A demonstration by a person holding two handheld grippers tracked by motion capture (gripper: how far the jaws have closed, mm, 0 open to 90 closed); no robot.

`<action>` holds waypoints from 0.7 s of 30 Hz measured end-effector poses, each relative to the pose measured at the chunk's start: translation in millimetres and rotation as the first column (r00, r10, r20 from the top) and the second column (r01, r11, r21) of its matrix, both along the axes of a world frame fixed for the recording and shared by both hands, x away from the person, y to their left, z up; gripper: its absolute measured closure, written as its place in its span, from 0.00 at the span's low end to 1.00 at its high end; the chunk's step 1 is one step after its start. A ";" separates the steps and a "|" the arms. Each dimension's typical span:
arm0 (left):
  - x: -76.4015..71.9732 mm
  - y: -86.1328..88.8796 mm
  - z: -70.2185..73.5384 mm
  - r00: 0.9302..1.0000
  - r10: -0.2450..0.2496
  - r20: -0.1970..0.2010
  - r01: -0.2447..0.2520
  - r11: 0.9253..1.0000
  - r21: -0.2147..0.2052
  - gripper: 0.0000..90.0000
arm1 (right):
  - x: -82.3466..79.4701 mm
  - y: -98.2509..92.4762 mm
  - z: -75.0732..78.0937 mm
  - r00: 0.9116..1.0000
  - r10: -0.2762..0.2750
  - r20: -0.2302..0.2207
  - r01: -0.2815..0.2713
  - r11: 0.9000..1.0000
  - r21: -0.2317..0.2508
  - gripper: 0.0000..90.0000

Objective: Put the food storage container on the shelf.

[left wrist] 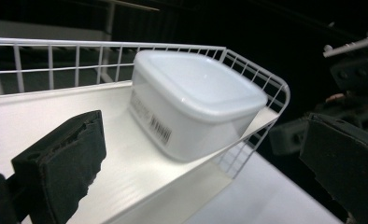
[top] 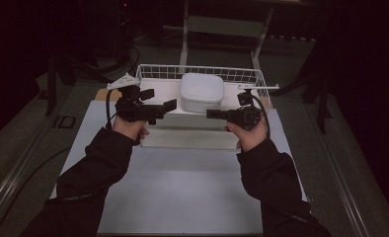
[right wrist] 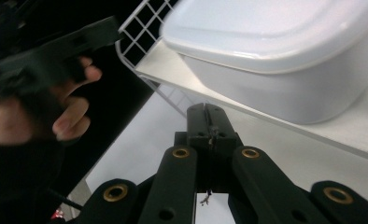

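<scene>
White plastic, lidded and square with rounded corners, the food box (top: 201, 92) sits on the flat white floor of a wire basket (top: 159, 72) at the far end of the counter (top: 182, 187). The lid is on, so what the box holds cannot be told; nothing else lies in the basket. It looks light and stiff, though its smooth walls and lid are likely slippery. A hold across two opposite walls just under the lid's rim seems safest, since squeezing the lid alone might pop it off.

Both tongs hover just in front of the basket, one on each side of the box, touching nothing. The left tongs (left wrist: 201, 168) stand wide apart, framing the box between their padded jaws. The right tongs (right wrist: 213, 128) are pressed together, empty, pointing toward the box's near wall.
</scene>
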State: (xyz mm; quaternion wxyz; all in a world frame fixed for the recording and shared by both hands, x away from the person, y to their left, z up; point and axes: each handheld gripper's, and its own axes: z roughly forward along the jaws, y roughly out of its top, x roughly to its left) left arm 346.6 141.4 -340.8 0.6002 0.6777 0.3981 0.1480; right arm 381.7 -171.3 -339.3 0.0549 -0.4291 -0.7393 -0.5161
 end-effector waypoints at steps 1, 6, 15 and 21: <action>-2.4 0.1 -1.7 1.000 0.001 0.006 -0.001 1.000 0.008 0.00 | 2.8 0.5 -3.9 1.000 -0.001 -0.011 0.001 1.000 0.001 1.00; -15.8 -0.7 -13.4 1.000 -0.006 0.030 0.005 0.998 0.057 0.00 | 10.4 3.2 -11.1 1.000 -0.022 -0.019 0.022 1.000 -0.013 1.00; -23.7 0.6 -20.8 0.999 -0.024 0.025 0.022 0.998 0.059 0.00 | 25.1 8.0 -9.6 0.998 -0.063 -0.025 0.062 0.998 -0.024 1.00; -25.7 0.7 -20.9 0.999 -0.031 0.034 0.029 0.998 0.062 0.00 | 31.3 10.0 -9.0 0.997 -0.075 -0.027 0.074 0.997 -0.029 1.00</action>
